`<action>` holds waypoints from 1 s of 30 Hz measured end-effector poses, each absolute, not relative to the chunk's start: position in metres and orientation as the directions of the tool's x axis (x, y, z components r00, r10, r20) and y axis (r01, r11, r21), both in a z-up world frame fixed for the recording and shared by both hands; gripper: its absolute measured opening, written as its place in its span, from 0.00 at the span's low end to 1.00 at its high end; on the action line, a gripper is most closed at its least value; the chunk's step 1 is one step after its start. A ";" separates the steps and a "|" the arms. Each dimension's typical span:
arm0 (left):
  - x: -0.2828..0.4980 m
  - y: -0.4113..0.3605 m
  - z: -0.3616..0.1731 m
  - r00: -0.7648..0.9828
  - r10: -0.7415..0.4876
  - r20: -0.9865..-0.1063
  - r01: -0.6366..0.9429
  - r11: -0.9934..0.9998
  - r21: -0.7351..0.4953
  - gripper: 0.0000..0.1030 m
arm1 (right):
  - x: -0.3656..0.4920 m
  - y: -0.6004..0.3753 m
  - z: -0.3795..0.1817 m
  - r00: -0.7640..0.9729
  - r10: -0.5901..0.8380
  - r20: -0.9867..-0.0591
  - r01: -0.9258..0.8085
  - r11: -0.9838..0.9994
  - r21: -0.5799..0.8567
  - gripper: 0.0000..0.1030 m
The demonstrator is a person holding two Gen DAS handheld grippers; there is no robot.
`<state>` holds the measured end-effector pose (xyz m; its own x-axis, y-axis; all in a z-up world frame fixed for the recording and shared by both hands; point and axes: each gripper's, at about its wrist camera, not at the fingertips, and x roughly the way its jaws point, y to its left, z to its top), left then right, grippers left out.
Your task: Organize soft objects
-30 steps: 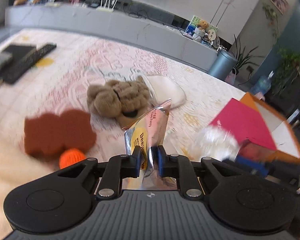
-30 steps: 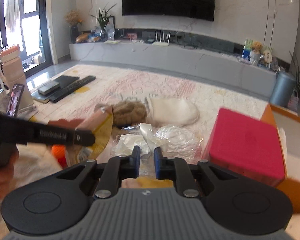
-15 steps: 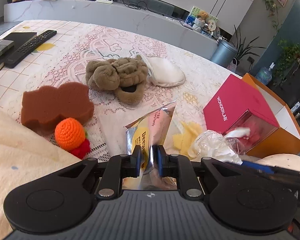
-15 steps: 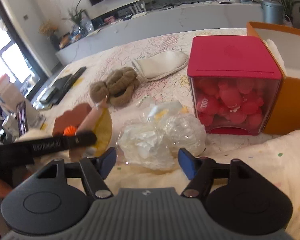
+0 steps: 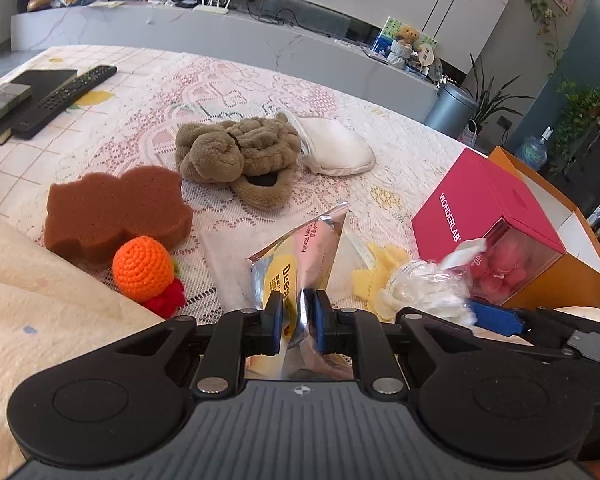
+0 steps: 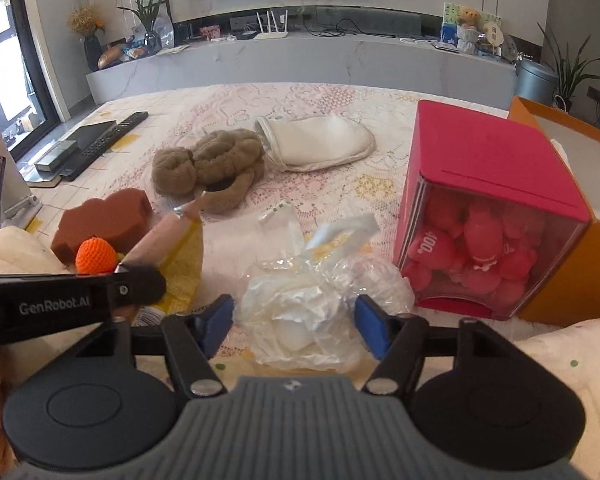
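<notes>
My left gripper [image 5: 296, 316] is shut on a silver and yellow foil pouch [image 5: 304, 248], which stands up between its pads. The right wrist view shows that pouch [image 6: 184, 256] at the left, beside the left gripper's arm. A crumpled clear plastic bag of white stuff [image 6: 316, 312] lies on the lace cloth between the blue pads of my right gripper [image 6: 294, 322]. Its jaws are closing, with small gaps still on both sides of the bag. The bag [image 5: 424, 288] and one blue pad also show at the right of the left wrist view.
A brown sponge [image 5: 112, 212], an orange crochet ball [image 5: 142, 268], a brown plush [image 5: 240, 160] and a white fabric pouch [image 5: 336, 148] lie on the table. A red box of pink plush hearts [image 6: 484, 216] stands against an orange box [image 6: 572, 280]. A remote [image 5: 60, 100] lies far left.
The right gripper went from shut to wide open, dropped down around the plastic bag, and its jaws have narrowed a little. The left gripper keeps its hold on the foil pouch.
</notes>
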<state>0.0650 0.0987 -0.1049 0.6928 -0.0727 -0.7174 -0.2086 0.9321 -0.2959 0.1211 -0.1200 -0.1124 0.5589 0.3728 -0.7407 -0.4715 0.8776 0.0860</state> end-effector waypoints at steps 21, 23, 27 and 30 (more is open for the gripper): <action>0.057 0.050 -0.010 0.820 -0.080 -0.567 -0.115 0.947 -0.300 0.15 | 0.095 -0.191 -0.003 0.635 0.565 -0.526 -0.649 0.760 0.034 0.26; 0.062 0.041 -0.002 0.822 -0.117 -0.558 -0.088 0.941 -0.328 0.15 | 0.096 -0.205 0.009 0.648 0.567 -0.508 -0.652 0.758 0.016 0.26; 0.078 0.012 0.012 0.831 -0.167 -0.531 -0.012 0.948 -0.318 0.15 | 0.104 -0.237 0.027 0.702 0.530 -0.476 -0.626 0.778 -0.057 0.26; 0.093 -0.017 0.020 0.833 -0.206 -0.513 0.061 0.957 -0.284 0.15 | 0.114 -0.266 0.034 0.742 0.482 -0.465 -0.584 0.806 -0.096 0.26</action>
<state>0.0929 -0.0174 0.0203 0.8333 -0.2056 -0.5132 0.0613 0.9569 -0.2838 0.1140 -0.2657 0.0344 0.7424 0.4822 -0.4651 -0.5839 0.8061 -0.0962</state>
